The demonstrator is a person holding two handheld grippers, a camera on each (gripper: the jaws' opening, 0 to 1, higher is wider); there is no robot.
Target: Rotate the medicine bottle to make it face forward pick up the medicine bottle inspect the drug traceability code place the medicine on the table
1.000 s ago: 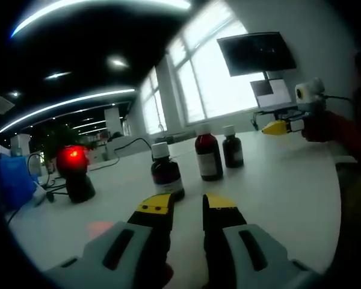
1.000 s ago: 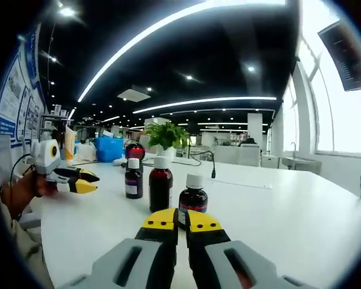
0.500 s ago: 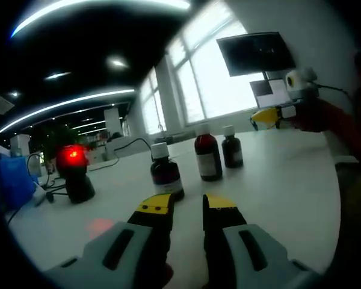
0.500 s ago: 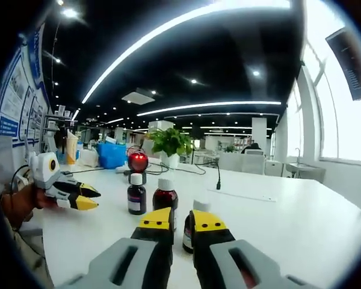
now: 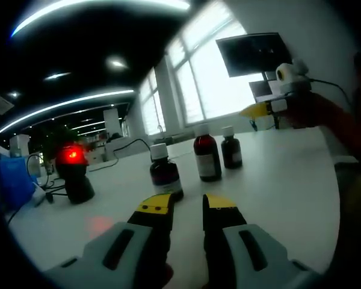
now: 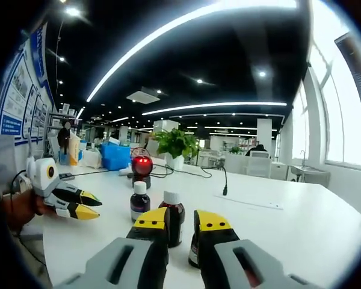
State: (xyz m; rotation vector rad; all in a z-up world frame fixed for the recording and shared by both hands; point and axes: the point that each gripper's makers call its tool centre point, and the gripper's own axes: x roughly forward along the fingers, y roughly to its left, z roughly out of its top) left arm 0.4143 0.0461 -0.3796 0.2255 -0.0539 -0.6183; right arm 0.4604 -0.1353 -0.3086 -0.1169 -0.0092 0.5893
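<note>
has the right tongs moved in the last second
Yes. In the left gripper view the right tongs have risen and shifted left against the wall monitor, closing on the farthest medicine bottle.

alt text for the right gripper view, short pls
Yellow-tipped right tongs, slightly open, close in on the nearest of three white-capped dark glass medicine bottles standing on a white table. The left tongs hover at left; a red-lit black scanner stands behind.

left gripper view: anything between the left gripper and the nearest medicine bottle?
No. In the left gripper view, only bare white table separates the left gripper from the nearest dark, white-capped medicine bottle.
</note>
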